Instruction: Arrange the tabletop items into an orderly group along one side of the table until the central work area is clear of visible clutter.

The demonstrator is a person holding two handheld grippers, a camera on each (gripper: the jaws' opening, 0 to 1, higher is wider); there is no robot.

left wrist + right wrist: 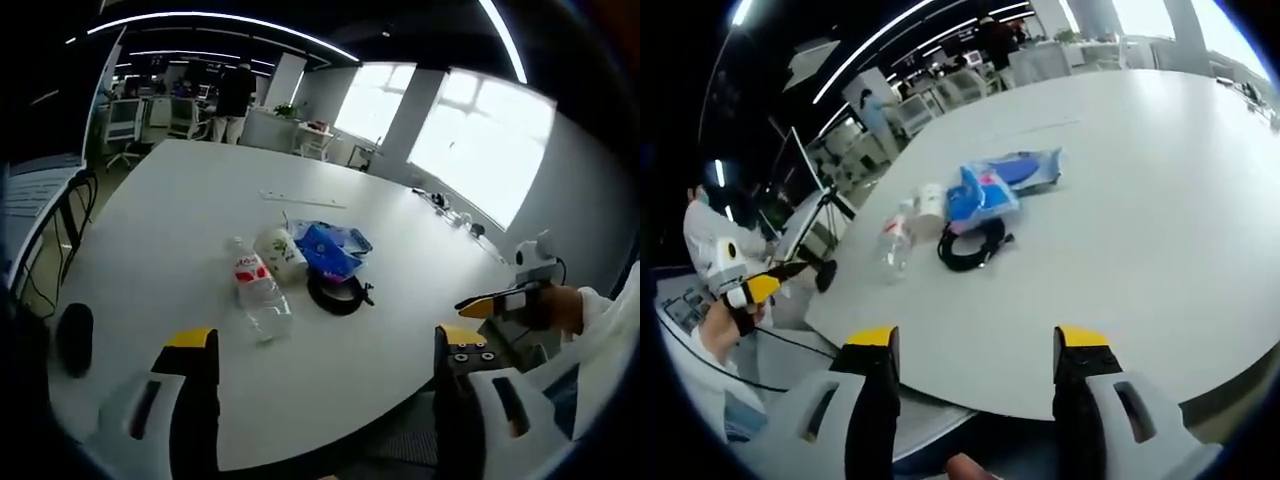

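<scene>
— White worktop (180,220) is carrying the clutter mid-centre: bottle (258,288), blue pouch (330,248), black cable coil (338,293).
— Both claws, left claw (318,355) and right claw (978,345), are hanging spread, gripping nothing; starting with the bottle at twelve o'clock looks wise.

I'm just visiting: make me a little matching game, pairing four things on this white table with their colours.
Things:
1. water bottle
2. coiled cable
3. plastic bag
4. cylinder at the table edge

Colours:
a. blue
b. clear with a red label
c. black, looped in a ring
d. black, standing alone

Pairs: 1-b, 2-c, 3-a, 4-d
</scene>
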